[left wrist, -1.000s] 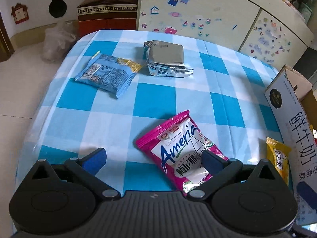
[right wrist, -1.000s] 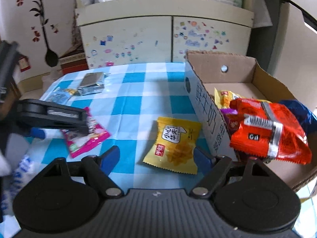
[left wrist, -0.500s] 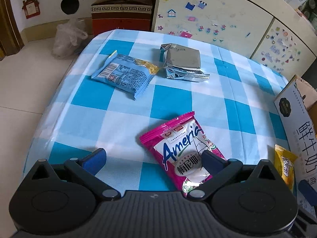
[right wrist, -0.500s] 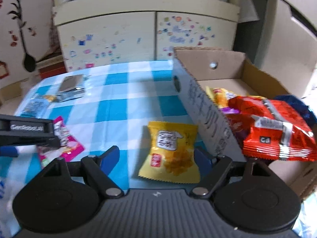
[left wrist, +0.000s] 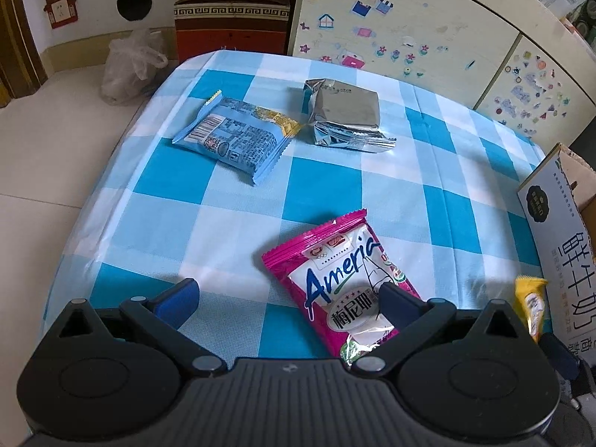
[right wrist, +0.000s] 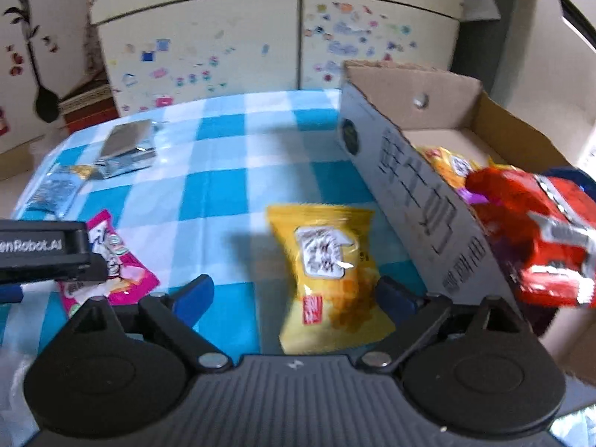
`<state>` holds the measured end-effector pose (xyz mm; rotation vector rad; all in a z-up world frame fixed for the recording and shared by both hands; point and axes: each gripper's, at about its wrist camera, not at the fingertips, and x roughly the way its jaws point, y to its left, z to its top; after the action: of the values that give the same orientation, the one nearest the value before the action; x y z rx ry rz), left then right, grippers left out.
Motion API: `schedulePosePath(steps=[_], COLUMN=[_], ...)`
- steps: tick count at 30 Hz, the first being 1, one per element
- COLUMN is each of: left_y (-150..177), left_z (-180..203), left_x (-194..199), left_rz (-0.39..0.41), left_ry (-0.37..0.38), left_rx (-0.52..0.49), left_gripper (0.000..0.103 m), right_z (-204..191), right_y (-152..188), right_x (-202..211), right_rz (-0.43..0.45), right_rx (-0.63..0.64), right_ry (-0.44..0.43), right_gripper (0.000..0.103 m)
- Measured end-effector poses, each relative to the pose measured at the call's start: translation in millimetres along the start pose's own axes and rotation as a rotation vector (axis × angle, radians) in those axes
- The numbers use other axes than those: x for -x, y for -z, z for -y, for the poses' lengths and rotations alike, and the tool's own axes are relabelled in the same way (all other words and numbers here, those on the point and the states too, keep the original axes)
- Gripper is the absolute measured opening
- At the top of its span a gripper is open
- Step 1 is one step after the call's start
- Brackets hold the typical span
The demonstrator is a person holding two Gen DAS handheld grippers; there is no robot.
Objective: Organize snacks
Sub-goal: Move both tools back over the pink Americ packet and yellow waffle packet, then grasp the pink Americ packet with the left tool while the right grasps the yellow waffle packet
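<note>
On the blue-checked tablecloth [left wrist: 327, 182] lie a pink Ameria packet [left wrist: 335, 279], a blue packet [left wrist: 234, 134] and a silver packet [left wrist: 346, 111]. My left gripper [left wrist: 287, 298] hovers open over the near edge, its right finger above the pink packet. A yellow snack packet [right wrist: 327, 260] lies beside the cardboard box [right wrist: 409, 186]. My right gripper [right wrist: 294, 294] is low over it with its jaws opening. The packet sits between the fingers, nearer the right one, and the pads do not press on it. A red packet [right wrist: 540, 223] and other snacks rest inside the box.
A cream cabinet [left wrist: 409, 18] with stickers stands behind the table. A brown box [left wrist: 231, 11] and a plastic bag [left wrist: 130, 63] sit on the floor at the far left. The left gripper's body [right wrist: 44, 249] shows at the left of the right wrist view.
My right gripper has come down and forward over the yellow packet and its jaws have spread wider. The left gripper has barely shifted above the pink packet.
</note>
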<state>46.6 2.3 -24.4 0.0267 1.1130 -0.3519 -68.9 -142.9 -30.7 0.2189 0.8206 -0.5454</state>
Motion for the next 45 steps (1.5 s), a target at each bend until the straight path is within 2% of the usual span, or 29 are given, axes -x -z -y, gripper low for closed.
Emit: schedulePosePath(steps=[3,5,7,10,11,16,21,23,30,35,38,40,42,45], left_y=[-3,-5,-5,-3,-3,-1,1,2,2,3,0,-2,-2,-3], left_z=[0,7,14,17,19,34,15,10,15,16,17,17,18,20], left_x=[6,10,7,-3,-3,-9,-5,-4,-7,-7,-8,-8,-8,-8], left_rz=[0.021,0.036,0.025,-0.002,0.012,0.000,-0.037,-0.040,-0.030,-0.012,-0.013,-0.010,-0.006,0.002], left_ry=[0.051,0.084,0.083,0.051,0.033,-0.042,-0.084,-0.076,-0.095,-0.091,-0.081,-0.072,-0.066,-0.051], left_rx=[0.033,0.015,-0.012,0.005,0.008,-0.079,-0.051,-0.042,-0.046,-0.053,-0.067,-0.080,-0.088,-0.107], left_gripper=[0.103,0.103,0.103,0.103,0.103,0.103,0.103,0.103,0.103,0.103,0.103,0.103,0.103,0.100], right_z=[0,1,2,1,1,2,2,1,2,3,7,6,7,8], right_y=[3,2,1,3,4,4,3,3,2,0,-2,-2,-2,-4], right_x=[1,2,2,0,0,0,4,5,3,-2,-4,-3,-2,1], right_rz=[0.013,0.019,0.022,0.017,0.022,0.019,0.028,0.028,0.022,0.017,0.003,0.001,0.006,0.000], right_rx=[0.013,0.011,0.002,0.028,0.029,0.018,0.022,0.026,0.024,0.043,0.029,0.036,0.034,0.029], right_ry=[-0.019,-0.025,-0.021,-0.011,-0.010,-0.017,-0.032,-0.040,-0.053,-0.060,-0.074,-0.075,-0.072,-0.095], right_gripper=[0.094,0.093,0.092,0.092,0.092,0.091,0.073,0.071,0.074,0.087,0.088,0.085,0.074,0.065])
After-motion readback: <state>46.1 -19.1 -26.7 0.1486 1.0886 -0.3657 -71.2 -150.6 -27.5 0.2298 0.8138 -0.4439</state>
